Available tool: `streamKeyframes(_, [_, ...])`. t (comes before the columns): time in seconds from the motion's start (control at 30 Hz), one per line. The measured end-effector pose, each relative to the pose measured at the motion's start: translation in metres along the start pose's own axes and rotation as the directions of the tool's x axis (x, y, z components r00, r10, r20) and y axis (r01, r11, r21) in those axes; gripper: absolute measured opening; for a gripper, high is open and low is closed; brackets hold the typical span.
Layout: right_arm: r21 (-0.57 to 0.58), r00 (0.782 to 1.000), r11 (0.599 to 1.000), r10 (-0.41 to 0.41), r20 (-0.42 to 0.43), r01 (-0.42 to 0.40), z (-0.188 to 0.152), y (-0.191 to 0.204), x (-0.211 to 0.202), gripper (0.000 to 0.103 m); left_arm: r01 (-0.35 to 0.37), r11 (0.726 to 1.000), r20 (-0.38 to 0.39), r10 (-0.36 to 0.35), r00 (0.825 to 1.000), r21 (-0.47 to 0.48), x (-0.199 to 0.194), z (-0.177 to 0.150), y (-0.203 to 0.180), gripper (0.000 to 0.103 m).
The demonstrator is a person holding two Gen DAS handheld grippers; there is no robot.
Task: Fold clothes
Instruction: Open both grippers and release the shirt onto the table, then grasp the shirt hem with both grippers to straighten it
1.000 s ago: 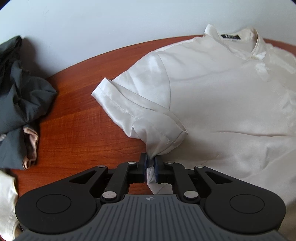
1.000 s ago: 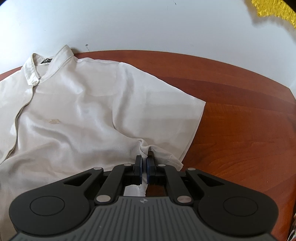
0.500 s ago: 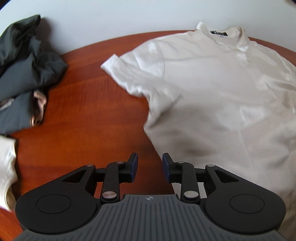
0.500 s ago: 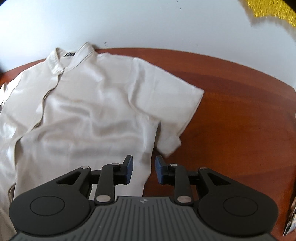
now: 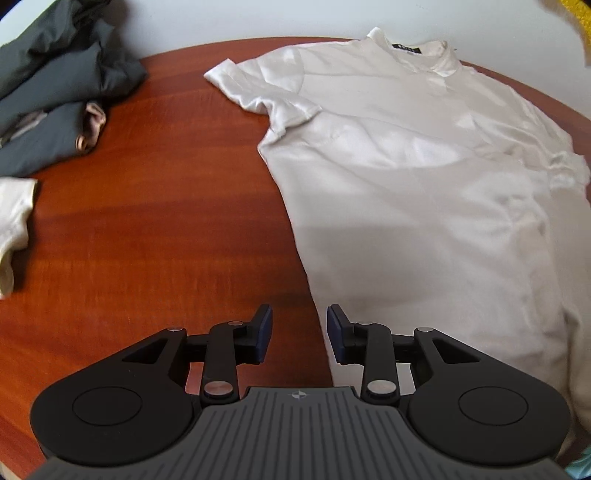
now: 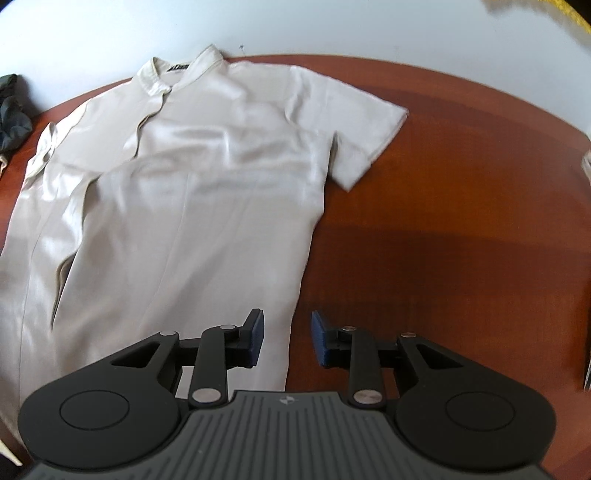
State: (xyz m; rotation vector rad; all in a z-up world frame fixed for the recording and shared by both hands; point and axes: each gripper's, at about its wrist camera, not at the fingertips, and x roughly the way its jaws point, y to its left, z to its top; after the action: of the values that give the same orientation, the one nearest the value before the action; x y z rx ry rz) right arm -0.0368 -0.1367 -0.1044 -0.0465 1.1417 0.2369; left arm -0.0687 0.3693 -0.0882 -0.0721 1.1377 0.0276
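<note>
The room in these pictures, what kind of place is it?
Probably a home room: a reddish wooden table against a plain pale wall, with a cream shirt spread flat and crumpled dark clothes waiting.

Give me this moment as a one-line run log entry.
stage: shirt spread flat, unfolded | left gripper: opening, empty | right gripper: open, empty | table

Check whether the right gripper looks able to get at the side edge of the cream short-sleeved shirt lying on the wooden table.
Probably yes. The right gripper is open and holds nothing, with the cream short-sleeved shirt edge running just below its fingers and only bare wooden table beside it.
</note>
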Motion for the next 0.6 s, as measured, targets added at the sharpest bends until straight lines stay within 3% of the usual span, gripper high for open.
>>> streamKeyframes(0.33, [0.055,0.999,0.998,0.03,-0.029,-0.028,-0.061,0.009,-0.021,0.035,0.026,1.0,-0.038,-0.027,0.999,-0.014,-0.018,-0.047,-0.009,0.038])
streamKeyframes(0.6, [0.097,0.997,0.995,0.036,-0.064,-0.029,-0.103,0.022,-0.029,0.046,0.052,0.998,-0.075,-0.053,0.996,-0.023,-0.02,-0.077,-0.014,0.038])
